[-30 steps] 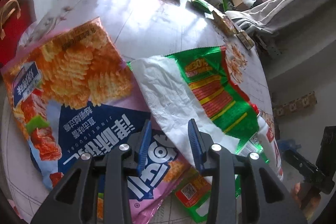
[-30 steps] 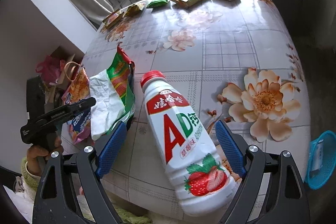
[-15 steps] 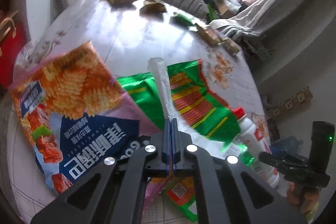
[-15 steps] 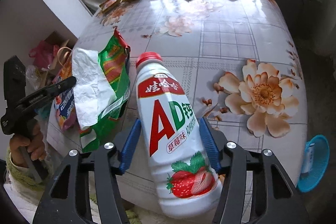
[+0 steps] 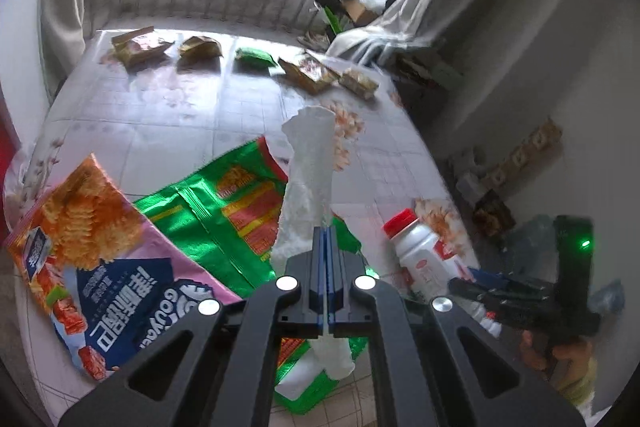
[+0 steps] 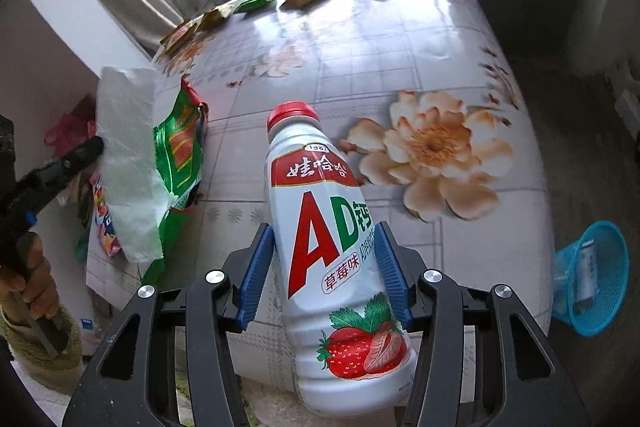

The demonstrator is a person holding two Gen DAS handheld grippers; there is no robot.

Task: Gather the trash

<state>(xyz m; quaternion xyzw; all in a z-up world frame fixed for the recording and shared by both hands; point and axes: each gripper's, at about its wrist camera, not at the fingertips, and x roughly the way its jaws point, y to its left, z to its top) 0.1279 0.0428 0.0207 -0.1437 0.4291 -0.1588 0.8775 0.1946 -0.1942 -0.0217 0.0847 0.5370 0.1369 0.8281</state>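
Two pieces of trash are in hand at once, one per claw. At the left edge of the right wrist view the left claw [image 6: 94, 147] is pinched fully shut on a limp white plastic bag [image 6: 128, 163], which hangs off the desk [image 6: 400, 47] in a crumpled sheet; in its own view the film rises from between the blue pads [image 5: 320, 255] toward the upper middle of the frame. Just beside it, the green snack wrapper [image 6: 180, 147] lies on the desk, probably the next pickup. At centre, the right claw [image 6: 324, 263] straddles a white strawberry milk bottle [image 6: 320, 227] lying with its red cap pointing away; the jaws are closing, and the pads press its sides at the label, a sensible place since the body is widest and flattest there. Far right, low in the frame, a blue basket [image 6: 612, 267] sits beyond the desk edge, likely the bin for all this.
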